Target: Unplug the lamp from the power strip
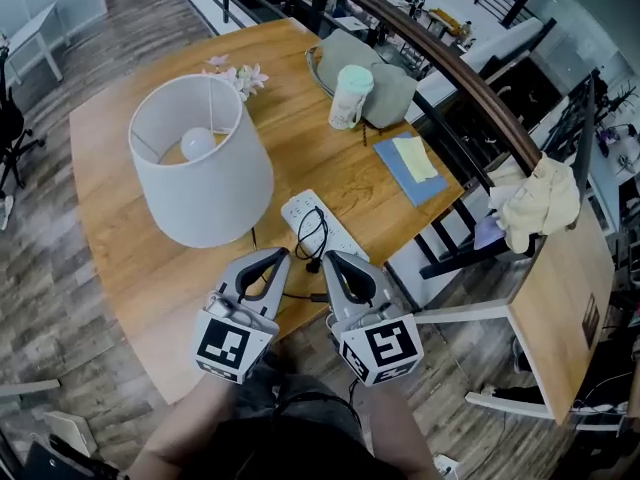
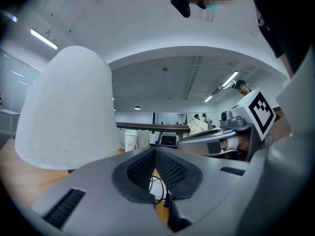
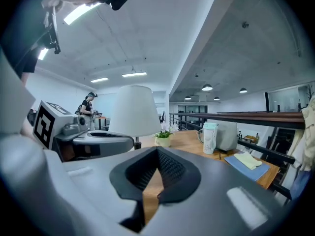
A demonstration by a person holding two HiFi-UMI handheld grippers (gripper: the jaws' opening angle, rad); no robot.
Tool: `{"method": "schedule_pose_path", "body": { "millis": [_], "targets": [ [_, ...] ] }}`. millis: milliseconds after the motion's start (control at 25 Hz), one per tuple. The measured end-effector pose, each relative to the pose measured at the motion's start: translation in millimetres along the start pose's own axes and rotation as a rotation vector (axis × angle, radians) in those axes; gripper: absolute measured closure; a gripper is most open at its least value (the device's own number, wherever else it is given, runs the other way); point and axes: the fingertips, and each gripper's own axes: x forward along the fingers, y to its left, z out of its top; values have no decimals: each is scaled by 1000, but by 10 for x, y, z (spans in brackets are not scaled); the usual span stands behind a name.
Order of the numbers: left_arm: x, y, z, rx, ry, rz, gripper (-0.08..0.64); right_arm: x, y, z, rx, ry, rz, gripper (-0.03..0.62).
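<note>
The lamp with its white shade [image 1: 200, 158] stands on the round wooden table [image 1: 120, 258]. To its right lies the white power strip [image 1: 325, 223], with a black cord [image 1: 312, 233] looped over it and a plug at its near end. Both grippers hover over the table's near edge, side by side. My left gripper [image 1: 277, 256] is shut and empty, just left of the strip's near end. My right gripper [image 1: 331, 259] is shut and empty too, its tips beside the plug. In the left gripper view the cord [image 2: 158, 183] shows below the closed jaws.
A pale green cup [image 1: 350, 96] and a grey bag [image 1: 390, 88] stand at the table's far side. A blue notebook with a yellow note [image 1: 410, 168] lies at the right edge. Small flowers [image 1: 240, 75] sit behind the lamp. A chair with cloth [image 1: 540, 203] stands right of the table.
</note>
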Motion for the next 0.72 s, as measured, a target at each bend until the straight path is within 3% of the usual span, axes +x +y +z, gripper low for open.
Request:
{"method": "schedule_pose_path", "body": {
  "millis": [280,720],
  "targets": [
    [-210,78,182,-7,-56,87,565,-103,105,209,-29,-48,63,584],
    [-619,30,334,-1,-118,202,565,-487,210,318,-26,-97,92,584]
  ]
}}
